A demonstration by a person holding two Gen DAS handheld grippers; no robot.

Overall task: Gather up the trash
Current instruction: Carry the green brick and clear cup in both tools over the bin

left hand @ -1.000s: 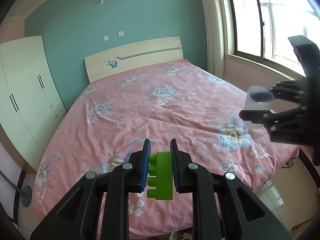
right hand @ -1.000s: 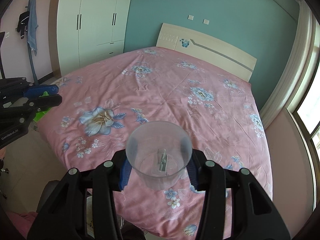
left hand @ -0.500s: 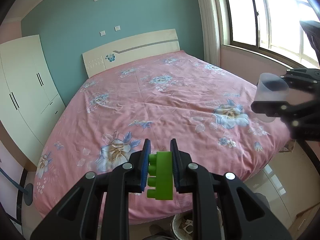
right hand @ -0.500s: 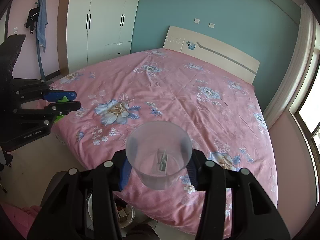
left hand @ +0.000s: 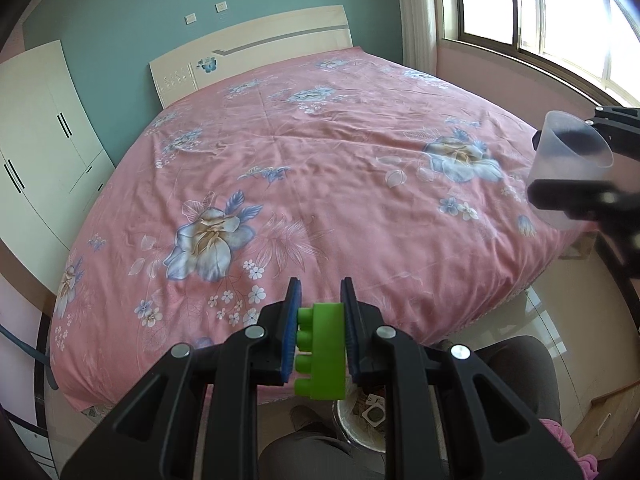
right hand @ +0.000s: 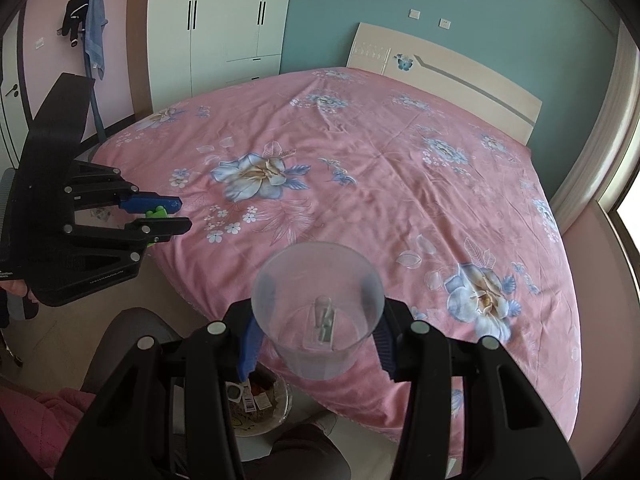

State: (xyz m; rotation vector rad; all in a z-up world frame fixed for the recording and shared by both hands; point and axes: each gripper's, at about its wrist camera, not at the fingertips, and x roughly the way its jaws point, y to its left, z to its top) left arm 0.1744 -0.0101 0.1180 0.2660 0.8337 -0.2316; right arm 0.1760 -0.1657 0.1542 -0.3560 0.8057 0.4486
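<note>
My left gripper (left hand: 320, 312) is shut on a green toy brick (left hand: 322, 354) and holds it in the air past the foot of the bed. It also shows in the right wrist view (right hand: 168, 214) at the left. My right gripper (right hand: 318, 332) is shut on a clear plastic cup (right hand: 320, 316), held upright with a small object inside. The cup also shows at the right edge of the left wrist view (left hand: 568, 168). A trash bin (left hand: 366, 420) with paper scraps stands on the floor below both grippers; it also shows in the right wrist view (right hand: 260, 404).
A big bed with a pink flowered sheet (left hand: 320, 168) fills the middle. A white wardrobe (right hand: 224, 20) stands at the left wall, a window (left hand: 540, 12) at the right. The person's dark-trousered legs (left hand: 304, 456) are beside the bin.
Both grippers have drawn back from the bed and tilted down. The bin and the person's legs have come into view below them. Both grips are unchanged.
</note>
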